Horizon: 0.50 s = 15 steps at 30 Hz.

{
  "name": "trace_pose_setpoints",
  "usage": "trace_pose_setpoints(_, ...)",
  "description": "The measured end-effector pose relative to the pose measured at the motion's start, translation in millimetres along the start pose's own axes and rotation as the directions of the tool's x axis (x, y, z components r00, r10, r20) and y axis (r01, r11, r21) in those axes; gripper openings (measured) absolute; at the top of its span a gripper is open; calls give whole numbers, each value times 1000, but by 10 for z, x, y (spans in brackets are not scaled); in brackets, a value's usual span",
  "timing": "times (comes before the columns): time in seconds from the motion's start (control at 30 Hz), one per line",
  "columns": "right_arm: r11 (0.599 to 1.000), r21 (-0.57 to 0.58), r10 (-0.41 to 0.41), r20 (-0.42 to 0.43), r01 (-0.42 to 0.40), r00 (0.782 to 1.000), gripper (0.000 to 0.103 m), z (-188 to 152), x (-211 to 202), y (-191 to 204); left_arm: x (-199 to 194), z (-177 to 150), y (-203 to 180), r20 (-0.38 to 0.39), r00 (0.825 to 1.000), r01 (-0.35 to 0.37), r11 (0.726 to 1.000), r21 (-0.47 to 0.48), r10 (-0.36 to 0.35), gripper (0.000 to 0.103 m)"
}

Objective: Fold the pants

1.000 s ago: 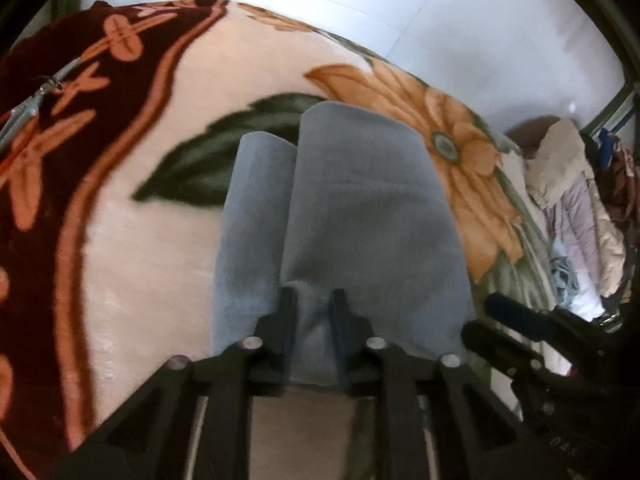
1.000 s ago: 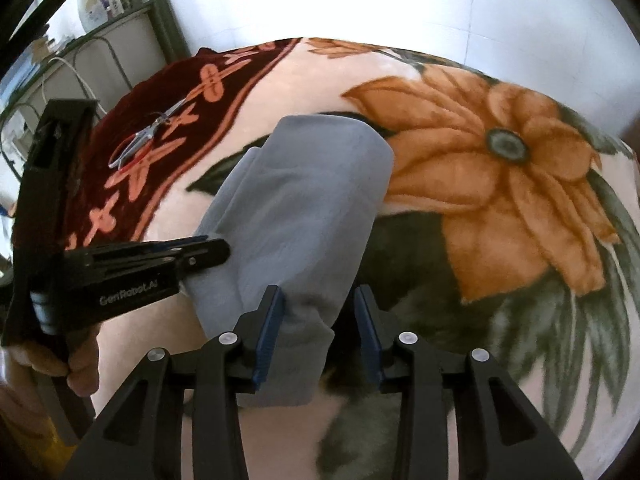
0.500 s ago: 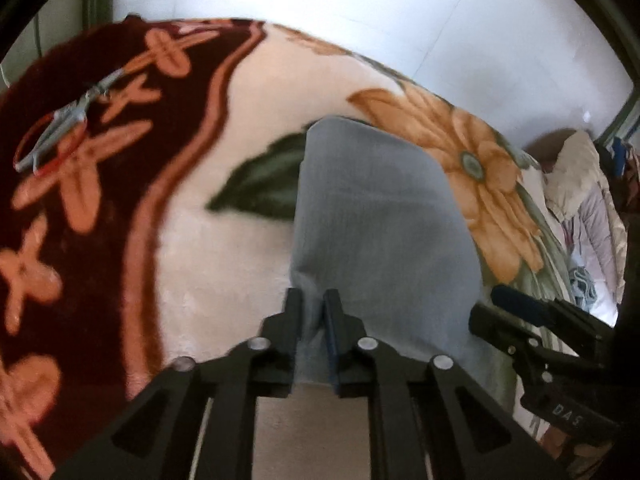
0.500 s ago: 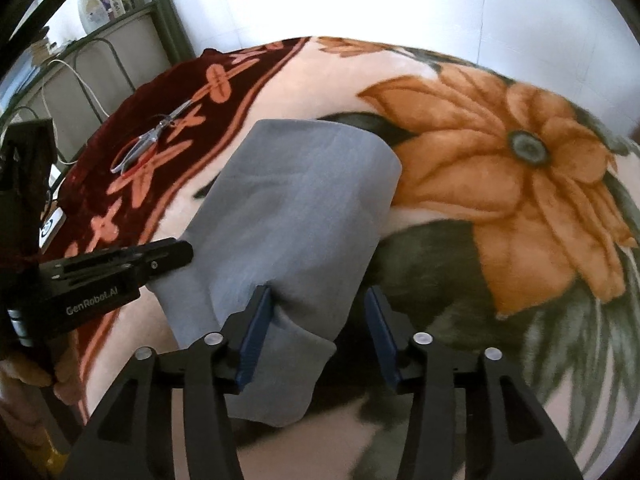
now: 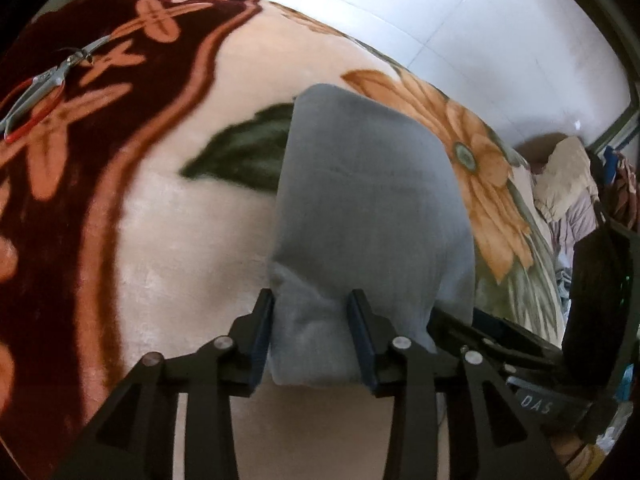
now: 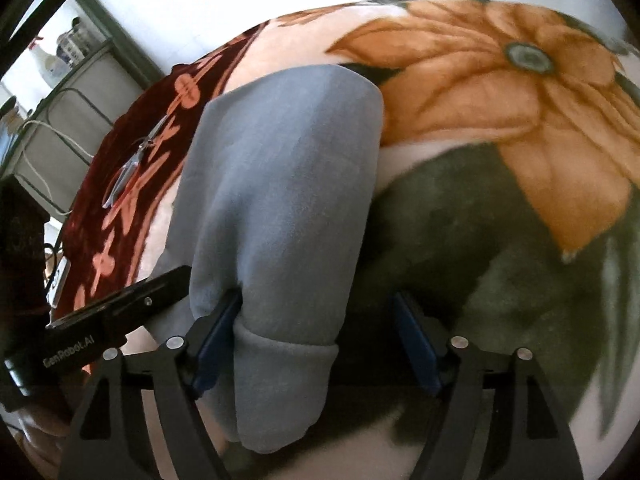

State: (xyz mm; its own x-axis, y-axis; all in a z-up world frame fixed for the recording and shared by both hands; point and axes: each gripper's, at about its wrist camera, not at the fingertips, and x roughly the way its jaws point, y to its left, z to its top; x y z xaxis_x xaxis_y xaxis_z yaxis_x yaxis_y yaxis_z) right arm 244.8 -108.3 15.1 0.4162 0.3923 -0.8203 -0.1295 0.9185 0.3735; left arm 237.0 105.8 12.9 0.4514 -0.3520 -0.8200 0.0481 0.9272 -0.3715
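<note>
Grey pants (image 5: 368,200), folded into a thick oblong, lie on a flowered blanket (image 5: 180,240). My left gripper (image 5: 311,300) straddles the near left corner of the pants; its jaws are opening, with fabric filling the gap and slack. In the right wrist view the pants (image 6: 288,168) run away from me. My right gripper (image 6: 318,304) is over their near right end, jaws opening. Its left pad touches the rolled edge and its right pad stands well clear over the blanket. Each gripper shows in the other's view: the right one (image 5: 480,332) and the left one (image 6: 132,304).
Red-handled scissors (image 5: 44,80) lie on the dark red border of the blanket, far left, also seen as scissors (image 6: 132,164). A heap of clothes (image 5: 568,176) sits beyond the bed's right end. A shelf (image 6: 60,80) with bottles and a cable stands at the left.
Both grippers sank toward the bed with the pants' near edge, laying the top layer over the lower one. Both jaws then spread; the left had been pinched on the fabric.
</note>
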Motion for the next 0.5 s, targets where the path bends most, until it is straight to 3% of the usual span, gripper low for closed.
trace_pose_setpoints(0.03,1000,-1,12,3,-12,1000,63,0,-5,1,2,-2,14,0,1000,11,1000,-11,-11,36)
trace_pose_setpoints(0.07,999,0,54,10,-54,999,46,-5,-22,3,-9,-7,39,3,1000,25,999,-24,-25,33)
trace_pose_setpoints(0.1,994,6,106,12,-106,994,45,-14,-38,6,-17,-3,43,6,1000,30,999,-28,-30,32)
trace_pose_setpoints(0.27,992,-24,122,53,-121,991,37,-31,-206,64,-209,-20,10,44,998,42,999,-21,-41,23)
trace_pose_setpoints(0.5,988,-94,131,104,-121,986,36,-261,-901,228,-719,-221,-304,102,992,63,997,49,-68,21)
